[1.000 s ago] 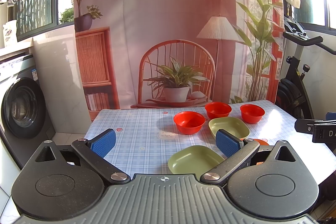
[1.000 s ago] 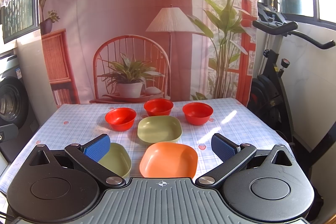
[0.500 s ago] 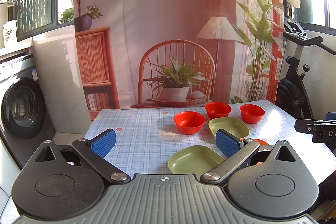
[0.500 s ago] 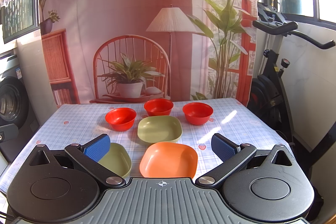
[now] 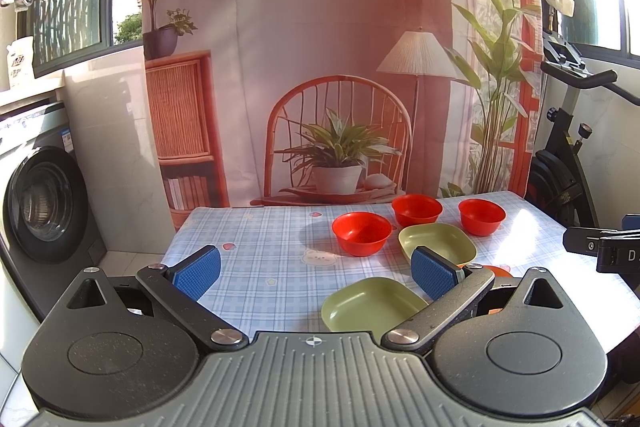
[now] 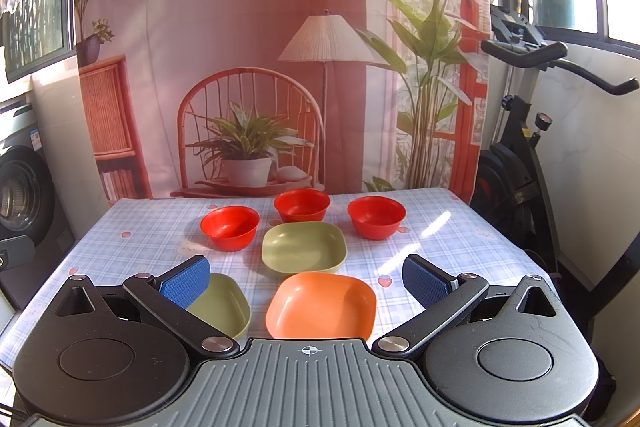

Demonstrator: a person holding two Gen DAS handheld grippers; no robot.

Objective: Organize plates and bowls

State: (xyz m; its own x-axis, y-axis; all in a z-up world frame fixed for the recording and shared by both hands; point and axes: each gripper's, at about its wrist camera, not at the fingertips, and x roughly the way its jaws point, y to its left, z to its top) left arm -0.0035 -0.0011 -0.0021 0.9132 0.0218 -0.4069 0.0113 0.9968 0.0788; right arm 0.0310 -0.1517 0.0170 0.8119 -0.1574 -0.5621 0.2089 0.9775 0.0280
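Observation:
Three red bowls stand in a row at the back of the table: left (image 6: pixel 229 228), middle (image 6: pixel 301 205), right (image 6: pixel 376 217). A green plate (image 6: pixel 303 246) lies in front of them, an orange plate (image 6: pixel 321 305) nearer, and a second green plate (image 6: pixel 224 305) at the near left. In the left wrist view the near green plate (image 5: pixel 370 303) and the far one (image 5: pixel 438 243) show, with a bit of the orange plate (image 5: pixel 498 271). My left gripper (image 5: pixel 316 273) and right gripper (image 6: pixel 306 281) are both open and empty, held above the table's near edge.
The checked tablecloth (image 6: pixel 132 247) covers the table. A washing machine (image 5: pixel 44 203) stands left, an exercise bike (image 6: pixel 528 163) right. A printed backdrop (image 6: pixel 248 67) hangs behind the table. The right gripper's body (image 5: pixel 604 247) shows at the right of the left wrist view.

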